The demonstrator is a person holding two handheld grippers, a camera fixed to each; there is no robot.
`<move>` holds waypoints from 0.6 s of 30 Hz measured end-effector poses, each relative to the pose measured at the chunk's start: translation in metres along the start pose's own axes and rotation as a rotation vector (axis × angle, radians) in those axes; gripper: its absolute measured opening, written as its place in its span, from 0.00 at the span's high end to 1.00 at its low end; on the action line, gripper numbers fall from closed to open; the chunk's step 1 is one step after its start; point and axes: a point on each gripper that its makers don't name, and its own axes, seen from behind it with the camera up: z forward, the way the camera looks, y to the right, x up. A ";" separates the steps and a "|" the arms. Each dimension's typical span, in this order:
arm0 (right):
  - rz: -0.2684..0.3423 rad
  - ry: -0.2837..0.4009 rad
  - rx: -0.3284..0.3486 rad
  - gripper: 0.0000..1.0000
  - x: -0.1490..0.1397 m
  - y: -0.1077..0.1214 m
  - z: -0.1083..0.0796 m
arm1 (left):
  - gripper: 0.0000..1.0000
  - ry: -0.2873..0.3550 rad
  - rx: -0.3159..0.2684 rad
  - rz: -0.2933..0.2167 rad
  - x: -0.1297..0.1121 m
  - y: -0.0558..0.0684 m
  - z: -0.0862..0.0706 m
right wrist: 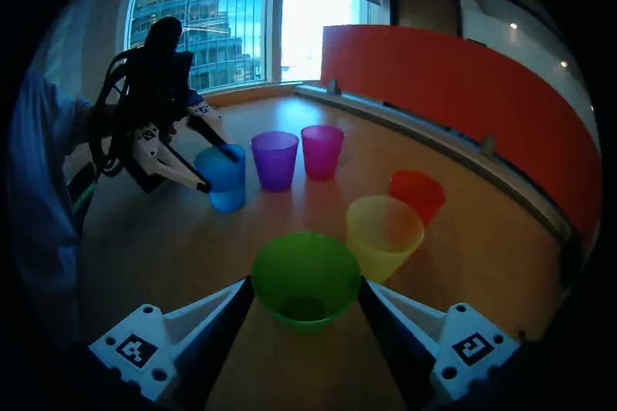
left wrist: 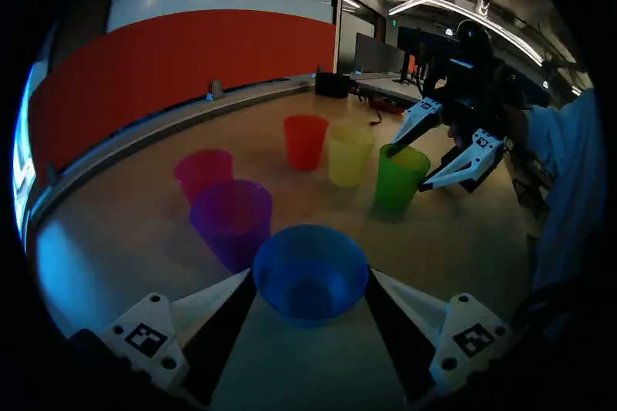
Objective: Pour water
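Several coloured plastic cups stand on a wooden table. The blue cup sits upright between the fingers of my left gripper, both pressing its sides; from the right gripper view that left gripper straddles the blue cup. My right gripper holds the green cup the same way, and the left gripper view shows the right gripper around the green cup. Both cups rest on the table. Whether either holds water I cannot tell.
Beside the blue cup stand a purple cup and a pink cup. A red cup and a yellow cup stand next to the green one. A person's sleeve is at the right. An orange wall runs behind the table.
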 end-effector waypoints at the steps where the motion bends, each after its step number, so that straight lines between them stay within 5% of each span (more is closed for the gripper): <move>1: 0.000 0.000 0.000 0.00 0.000 0.000 0.000 | 0.08 0.001 0.000 0.000 0.000 0.000 0.000; 18: 0.002 0.006 0.001 0.00 0.000 -0.001 0.004 | 0.12 0.001 0.009 0.016 -0.001 0.000 -0.001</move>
